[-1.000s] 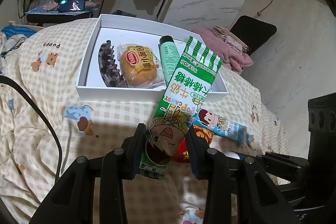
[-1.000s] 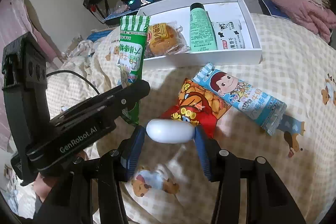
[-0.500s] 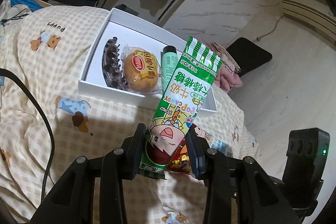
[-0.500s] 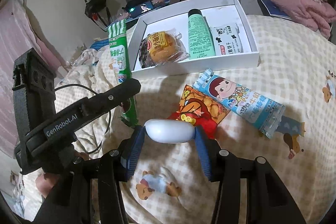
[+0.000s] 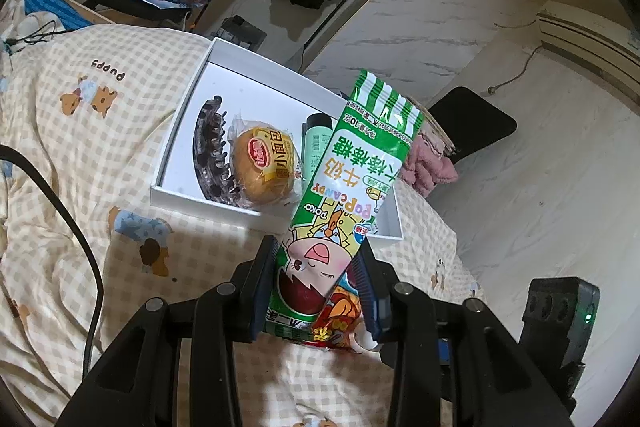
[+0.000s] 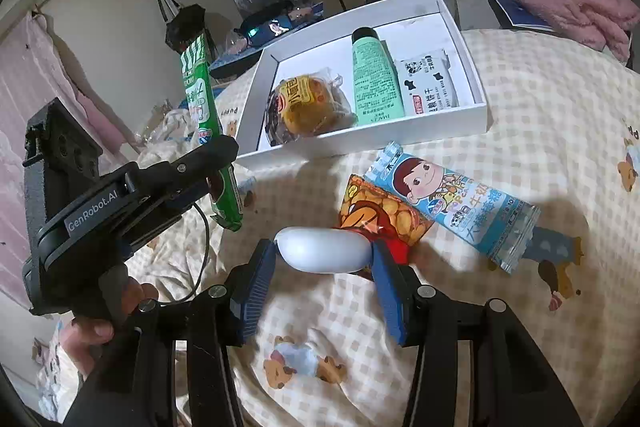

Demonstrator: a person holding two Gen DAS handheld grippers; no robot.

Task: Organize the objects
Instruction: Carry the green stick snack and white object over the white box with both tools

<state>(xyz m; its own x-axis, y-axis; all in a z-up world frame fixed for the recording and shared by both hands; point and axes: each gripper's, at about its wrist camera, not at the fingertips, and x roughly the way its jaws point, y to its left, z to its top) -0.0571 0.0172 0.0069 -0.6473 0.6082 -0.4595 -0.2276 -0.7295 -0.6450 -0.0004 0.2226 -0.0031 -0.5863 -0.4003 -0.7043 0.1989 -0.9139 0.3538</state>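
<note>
The right gripper clamps a smooth white oval case crosswise between its fingertips above the checked bedspread, while the left gripper pinches a long green candy packet by its lower end, tilted toward the white cardboard box.

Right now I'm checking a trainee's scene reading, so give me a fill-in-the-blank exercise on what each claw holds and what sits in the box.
1. The left claw is shut on the ____ candy pack.
2. The right claw grips a smooth ____ oval case.
3. Inside the white box, the mint tube lies between the wrapped bun and the ____ packet.
4. The blue candy pack lies ____ the box, on the bedspread.

Missing words: green; white; cow-print; outside
</note>
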